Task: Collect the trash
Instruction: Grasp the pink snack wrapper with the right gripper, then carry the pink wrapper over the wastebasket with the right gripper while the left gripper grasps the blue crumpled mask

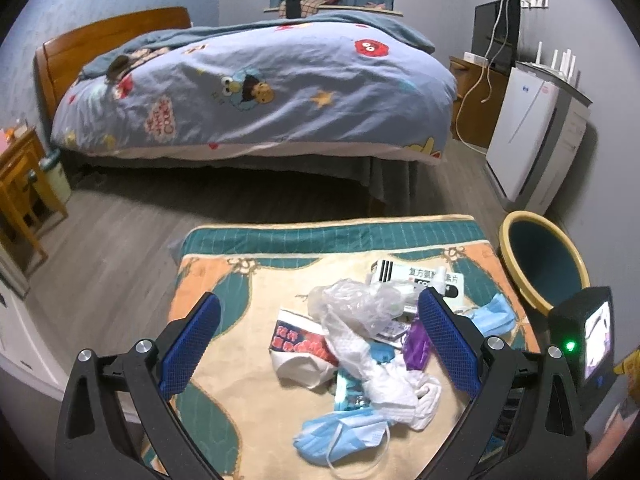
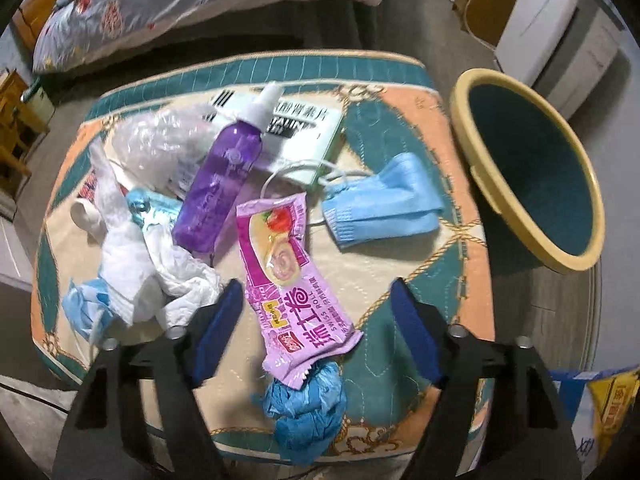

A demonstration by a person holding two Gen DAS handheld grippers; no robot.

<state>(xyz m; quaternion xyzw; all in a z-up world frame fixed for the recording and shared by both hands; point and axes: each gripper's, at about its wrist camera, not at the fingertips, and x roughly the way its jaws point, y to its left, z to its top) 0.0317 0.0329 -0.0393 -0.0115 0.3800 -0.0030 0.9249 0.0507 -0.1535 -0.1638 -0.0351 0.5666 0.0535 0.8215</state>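
Note:
Trash lies heaped on a patterned cushion (image 2: 404, 360). A pink Swiss roll wrapper (image 2: 288, 280) rests between the fingers of my right gripper (image 2: 316, 300), which is open, its pads clear of the wrapper. Around it are a purple spray bottle (image 2: 224, 184), a blue face mask (image 2: 384, 200), a crumpled blue glove (image 2: 304, 408), white tissue (image 2: 160, 264) and a medicine box (image 2: 304, 128). My left gripper (image 1: 320, 312) hovers open above the pile, over a clear plastic bag (image 1: 352, 304), a red-and-white wrapper (image 1: 304, 344) and another blue mask (image 1: 340, 432).
A teal bin with a yellow rim (image 2: 464, 120) stands on the floor just right of the cushion. Behind are a bed (image 1: 256, 92), a white appliance (image 1: 520, 140) and a wooden nightstand (image 1: 20, 176). A yellow packet (image 2: 612, 404) lies at the lower right.

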